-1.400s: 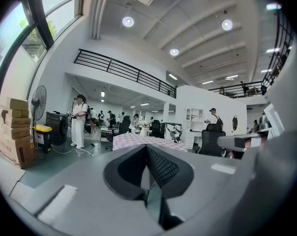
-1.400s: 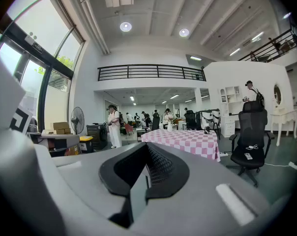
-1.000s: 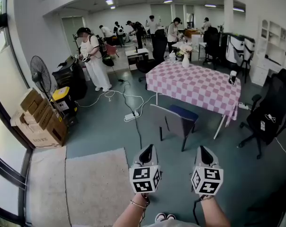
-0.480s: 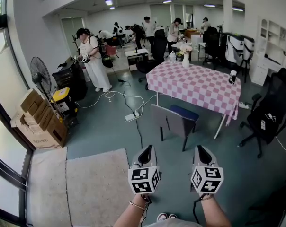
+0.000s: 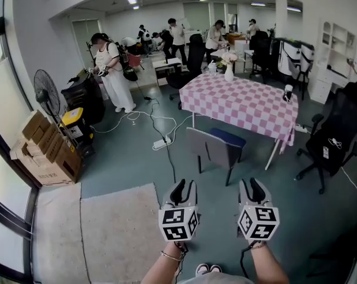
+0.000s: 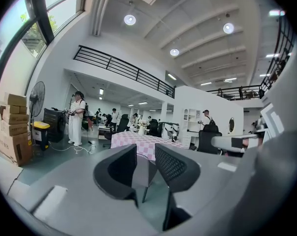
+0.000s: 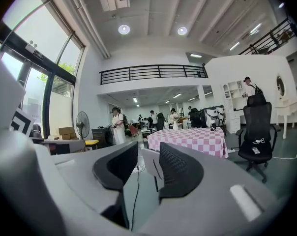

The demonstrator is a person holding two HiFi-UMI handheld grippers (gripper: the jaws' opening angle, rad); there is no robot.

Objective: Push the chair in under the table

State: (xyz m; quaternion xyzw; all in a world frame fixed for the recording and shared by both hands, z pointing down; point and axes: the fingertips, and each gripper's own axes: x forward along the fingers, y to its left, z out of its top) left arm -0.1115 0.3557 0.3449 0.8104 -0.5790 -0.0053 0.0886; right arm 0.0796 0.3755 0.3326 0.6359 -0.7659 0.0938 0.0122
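Note:
A chair with a grey back [image 5: 211,149] and a blue seat stands pulled out from the near side of a table under a pink checked cloth [image 5: 243,102], its back toward me. My left gripper [image 5: 183,189] and right gripper [image 5: 253,188] hover side by side over the floor, well short of the chair. Both pairs of jaws are opening with nothing between them. In the left gripper view the jaws [image 6: 146,156] frame the chair [image 6: 144,171] and the table [image 6: 138,141]. From the right gripper [image 7: 148,156], the table [image 7: 197,136] shows ahead.
A black office chair [image 5: 329,141] stands right of the table. Cardboard boxes [image 5: 45,149], a fan [image 5: 48,93] and a yellow-lidded bin sit at the left. A cable and power strip [image 5: 162,142] cross the floor. A rug [image 5: 116,229] lies near left. A person in white [image 5: 110,70] and several others stand behind.
The jaws of both grippers, shut in the earlier frames, now stand apart. Neither hand has shifted noticeably and the chair has not moved.

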